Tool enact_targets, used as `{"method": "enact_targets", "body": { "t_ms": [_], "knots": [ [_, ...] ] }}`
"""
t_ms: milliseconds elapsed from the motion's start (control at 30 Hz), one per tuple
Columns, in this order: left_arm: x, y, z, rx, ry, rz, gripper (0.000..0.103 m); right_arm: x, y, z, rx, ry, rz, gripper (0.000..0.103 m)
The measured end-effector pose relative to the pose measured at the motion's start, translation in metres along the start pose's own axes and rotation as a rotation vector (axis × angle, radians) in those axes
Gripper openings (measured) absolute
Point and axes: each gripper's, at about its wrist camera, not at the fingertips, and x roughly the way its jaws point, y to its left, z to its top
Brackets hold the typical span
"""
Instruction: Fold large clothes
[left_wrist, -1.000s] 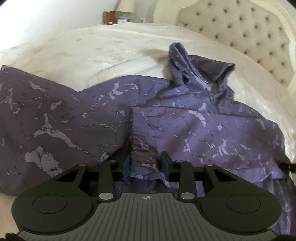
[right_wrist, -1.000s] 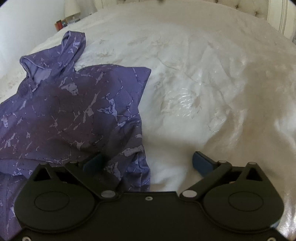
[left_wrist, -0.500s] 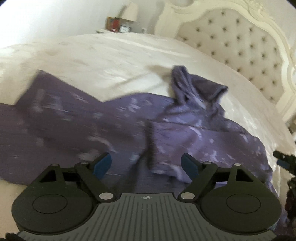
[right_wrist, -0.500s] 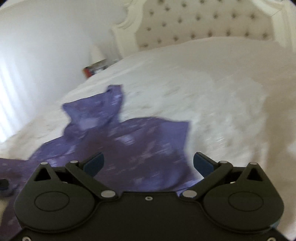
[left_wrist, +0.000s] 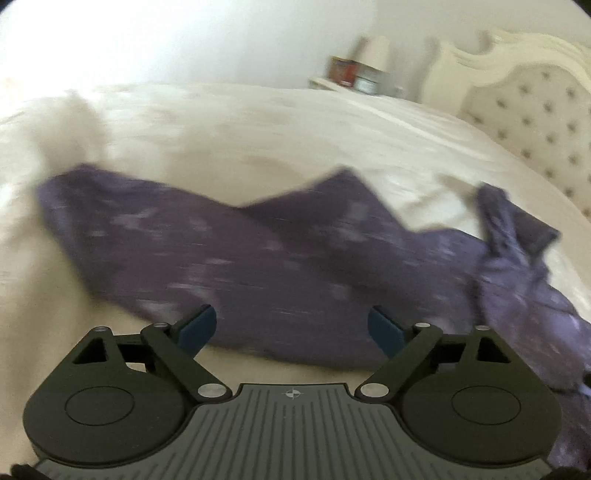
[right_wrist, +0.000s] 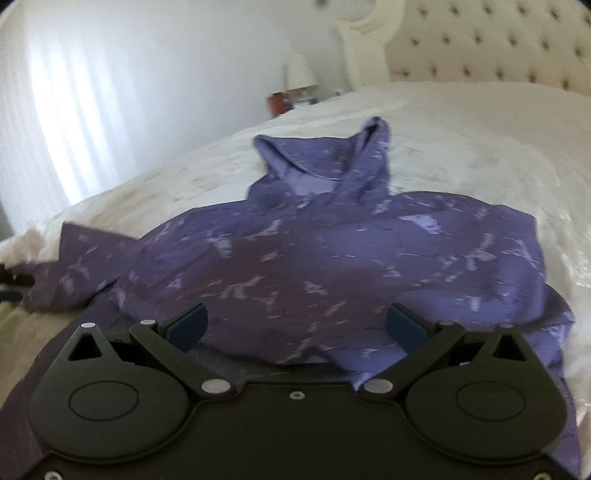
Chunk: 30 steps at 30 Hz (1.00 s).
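Between folds: left gripper (left_wrist: 291, 328) and right gripper (right_wrist: 295, 326) spread wide, empty (blurry). Next, probably grabbing hoodie (right_wrist: 332, 258) sleeve (left_wrist: 122, 225).

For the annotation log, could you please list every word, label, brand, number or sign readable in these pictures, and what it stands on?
No text can be read in either view.
Left claw: a small crosshair mark on its grey body, no letters.
Items on the nightstand: possible labels, too blurred to read.
Purple hoodie: pale marbled pattern only, no print or brand.
Right claw: no marking visible.
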Motion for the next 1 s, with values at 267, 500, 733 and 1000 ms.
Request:
{"method": "enact_targets", "body": {
  "t_ms": [267, 500, 733, 1000],
  "knots": [
    [0.012, 0.057, 0.012, -0.133, -0.012, 0.149, 0.090, 0.002, 0.007, -0.005, 0.008, 0.000, 0.046, 0.102],
    [0.038, 0.074, 0.025, -0.158, -0.030, 0.158, 0.090, 0.002, 0.007, -0.006, 0.016, 0.007, 0.050, 0.102],
    [0.041, 0.074, 0.034, -0.186, -0.045, 0.220, 0.036, 0.003, 0.004, -0.006, 0.035, 0.016, 0.048, 0.102],
    [-0.022, 0.037, 0.048, -0.090, -0.212, 0.156, 0.004, 0.003, 0.000, -0.003, 0.058, 0.020, 0.035, 0.102]
  ]
}}
